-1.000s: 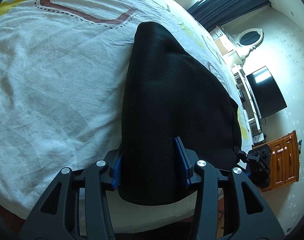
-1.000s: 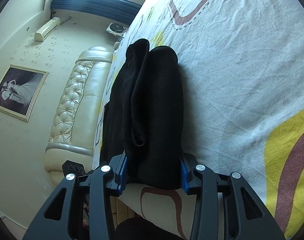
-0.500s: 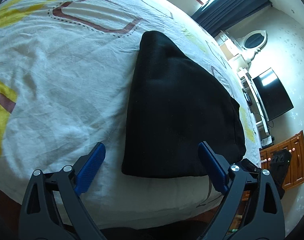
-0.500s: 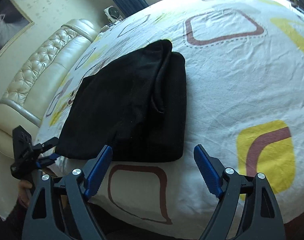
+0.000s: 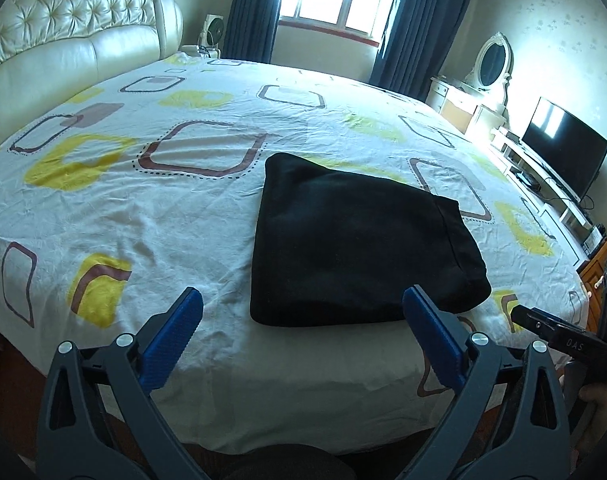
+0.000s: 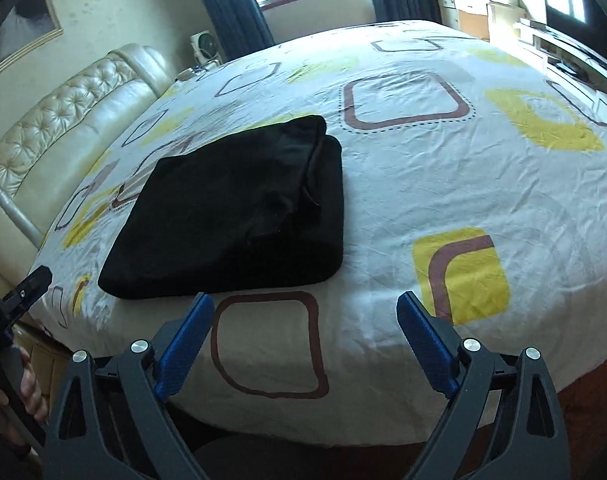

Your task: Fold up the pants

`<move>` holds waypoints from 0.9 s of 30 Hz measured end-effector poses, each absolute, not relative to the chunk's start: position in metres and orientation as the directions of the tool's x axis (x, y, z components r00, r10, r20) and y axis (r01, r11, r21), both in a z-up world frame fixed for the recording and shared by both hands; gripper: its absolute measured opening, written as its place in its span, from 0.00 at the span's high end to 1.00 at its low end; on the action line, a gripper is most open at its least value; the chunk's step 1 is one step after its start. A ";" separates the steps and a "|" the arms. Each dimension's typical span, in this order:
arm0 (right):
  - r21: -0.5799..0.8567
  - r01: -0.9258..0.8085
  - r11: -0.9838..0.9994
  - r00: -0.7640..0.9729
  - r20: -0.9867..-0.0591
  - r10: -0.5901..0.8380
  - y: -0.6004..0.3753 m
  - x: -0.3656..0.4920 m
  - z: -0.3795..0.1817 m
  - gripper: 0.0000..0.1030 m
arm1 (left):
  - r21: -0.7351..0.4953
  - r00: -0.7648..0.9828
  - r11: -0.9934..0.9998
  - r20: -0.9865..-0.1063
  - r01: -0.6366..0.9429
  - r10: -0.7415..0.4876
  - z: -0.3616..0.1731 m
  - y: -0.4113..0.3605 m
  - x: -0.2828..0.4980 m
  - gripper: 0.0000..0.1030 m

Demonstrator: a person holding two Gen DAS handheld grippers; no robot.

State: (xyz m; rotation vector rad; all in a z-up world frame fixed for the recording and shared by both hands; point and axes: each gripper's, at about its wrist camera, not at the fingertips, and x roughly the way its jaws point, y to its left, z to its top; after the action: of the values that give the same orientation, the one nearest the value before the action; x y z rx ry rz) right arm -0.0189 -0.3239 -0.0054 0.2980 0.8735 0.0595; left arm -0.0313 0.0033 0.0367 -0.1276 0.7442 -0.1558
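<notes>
On the bedsheet (image 5: 143, 224) near its front edge, pants (image 5: 355, 248) lay folded compact. I had just been opening left gripper (image 5: 303, 344) and right gripper (image 6: 305, 344); both spread, empty. Fold looked complete.

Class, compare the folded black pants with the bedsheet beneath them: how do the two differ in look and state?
The pants are plain black; the bedsheet is white with yellow and brown rounded squares. The pants are folded into a thick, compact bundle; the bedsheet lies spread out in a single wrinkled layer. Both are soft fabric resting flat.
</notes>
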 end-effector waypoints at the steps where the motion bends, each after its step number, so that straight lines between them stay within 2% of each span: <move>1: 0.259 0.077 0.963 0.655 -0.741 0.147 -0.318 -0.023 -0.005 0.11 | -0.151 0.722 0.984 -0.671 0.091 -0.169 0.037 0.000 -0.032 0.03; 4: 0.154 0.078 0.985 0.711 -0.701 0.053 -0.300 -0.033 0.002 0.11 | -0.134 0.695 0.988 -0.704 0.078 -0.150 0.034 -0.004 -0.029 0.03; 8: 0.064 0.050 0.997 0.765 -0.644 0.003 -0.274 -0.048 0.007 0.11 | -0.144 0.670 0.988 -0.728 0.061 -0.148 0.032 -0.004 -0.030 0.03; 13: 0.137 0.018 0.990 0.779 -0.623 0.072 -0.259 -0.059 0.006 0.11 | -0.120 0.690 0.992 -0.714 0.041 -0.115 0.036 0.001 -0.034 0.03; 17: 0.193 0.012 0.981 0.735 -0.667 0.122 -0.256 -0.055 0.002 0.11 | -0.058 0.708 0.996 -0.701 0.061 -0.084 0.036 0.006 -0.038 0.03; 21: 0.178 0.036 0.983 0.746 -0.659 0.092 -0.258 -0.056 0.004 0.11 | -0.051 0.730 0.999 -0.682 0.012 -0.044 0.036 0.016 -0.037 0.03; 27: 0.178 0.039 0.983 0.744 -0.663 0.091 -0.261 -0.053 0.008 0.11 | -0.035 0.715 0.999 -0.698 0.007 -0.029 0.026 0.013 -0.037 0.03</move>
State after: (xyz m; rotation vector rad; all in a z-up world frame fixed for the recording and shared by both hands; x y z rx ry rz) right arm -0.0528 -0.2607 0.0077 0.1854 0.7330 0.0288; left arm -0.0367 0.0128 0.0263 -0.0301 0.7737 -0.0203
